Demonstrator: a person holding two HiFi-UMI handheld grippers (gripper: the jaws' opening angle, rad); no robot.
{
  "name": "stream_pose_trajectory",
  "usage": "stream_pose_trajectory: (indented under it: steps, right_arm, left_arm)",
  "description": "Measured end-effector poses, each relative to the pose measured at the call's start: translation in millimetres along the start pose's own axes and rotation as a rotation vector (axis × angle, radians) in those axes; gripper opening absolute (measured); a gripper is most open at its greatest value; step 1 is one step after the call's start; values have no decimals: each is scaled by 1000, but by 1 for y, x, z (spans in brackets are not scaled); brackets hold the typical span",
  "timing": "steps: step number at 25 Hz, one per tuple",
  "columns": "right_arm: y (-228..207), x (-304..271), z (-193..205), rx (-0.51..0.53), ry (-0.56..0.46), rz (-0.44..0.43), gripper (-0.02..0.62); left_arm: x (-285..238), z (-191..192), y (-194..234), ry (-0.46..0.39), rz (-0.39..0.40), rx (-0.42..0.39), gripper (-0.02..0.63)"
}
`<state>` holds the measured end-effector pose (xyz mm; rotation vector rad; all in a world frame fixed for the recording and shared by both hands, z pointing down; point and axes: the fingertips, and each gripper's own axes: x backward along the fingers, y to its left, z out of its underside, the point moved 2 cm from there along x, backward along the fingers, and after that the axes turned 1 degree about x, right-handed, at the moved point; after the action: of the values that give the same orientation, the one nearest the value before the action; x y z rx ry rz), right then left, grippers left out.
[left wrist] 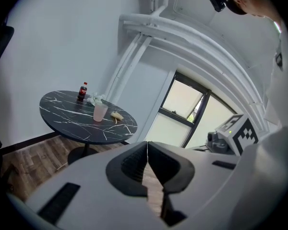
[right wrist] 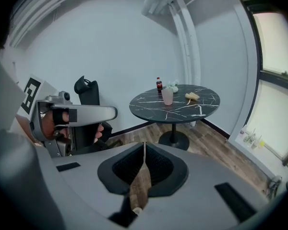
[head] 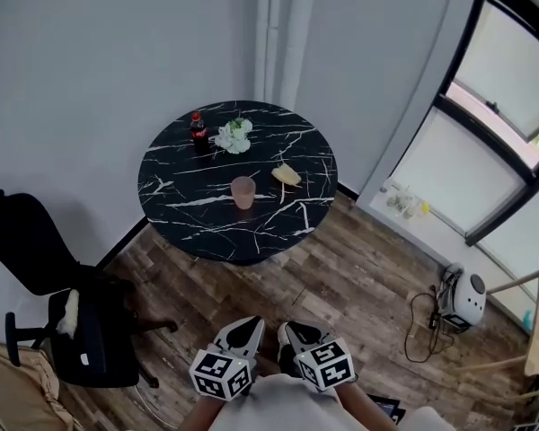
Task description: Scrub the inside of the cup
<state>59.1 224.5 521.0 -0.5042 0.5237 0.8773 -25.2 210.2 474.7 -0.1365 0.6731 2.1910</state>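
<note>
Your left tongs [left wrist: 147, 146] and right tongs [right wrist: 144, 146] were closed together, empty, well apart from the pink cup [head: 243, 191] mid-table [head: 175, 206]; it looked light, stiff, slippery, best pinched at its six-o'clock rim.

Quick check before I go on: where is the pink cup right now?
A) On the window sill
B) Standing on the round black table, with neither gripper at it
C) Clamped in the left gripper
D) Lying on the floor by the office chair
B: the pink cup stands upright on the black table, while the left gripper and right gripper are both shut, empty and well short of the table.
</note>
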Motion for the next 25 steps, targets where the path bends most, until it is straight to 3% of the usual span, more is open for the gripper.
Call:
stream_pose_trajectory:
  steps: [9, 13, 25]
  right_arm:
    - [-31, -17, -16, 2, 16, -10, 35]
    - [-48, -22, -24, -7, 8, -3, 35]
    - [-89, -38, -54, 24, -13, -52, 35]
  left_arm:
    - [-32, -14, 17, 16, -17, 26, 11]
    - [-42, -27, 19, -6, -13, 0, 11]
    - [-76, -51, 31, -38, -55, 33, 11]
